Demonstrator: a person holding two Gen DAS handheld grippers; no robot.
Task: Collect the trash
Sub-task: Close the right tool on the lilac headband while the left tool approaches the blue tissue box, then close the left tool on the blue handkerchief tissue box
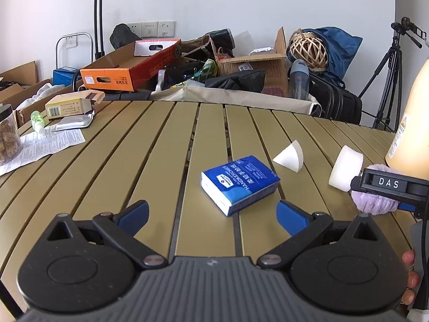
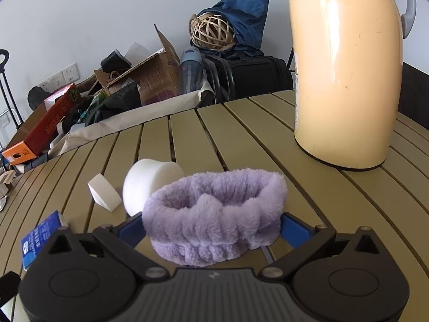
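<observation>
Slatted olive table [image 1: 166, 145]. Tall cream jug [image 2: 346, 69] stands upright at its right side, grey handle behind. Far left edge: clear jar [image 1: 9, 134] of brown snacks resting on a printed leaflet [image 1: 51, 141]; small green bottle [image 1: 37, 120] lying beside a foil sachet [image 1: 73, 120] and a yellow carton [image 1: 71, 104]. Behind the table, floor clutter: orange box [image 1: 128, 68], brown cardboard box [image 1: 257, 64], woven rattan ball [image 2: 211, 30] against blue cloth [image 2: 246, 13], black suitcase [image 2: 257, 76], tripod [image 1: 388, 72]. Wall sockets [image 1: 151, 29] above.

We see a fluffy lilac cloth headband [image 2: 214, 214] on the matt slatted table [image 2: 241, 134]; beside the headband, two matt white foam pieces [image 2: 150, 185], farther off a glossy cream plastic jug [image 2: 346, 80].
</observation>
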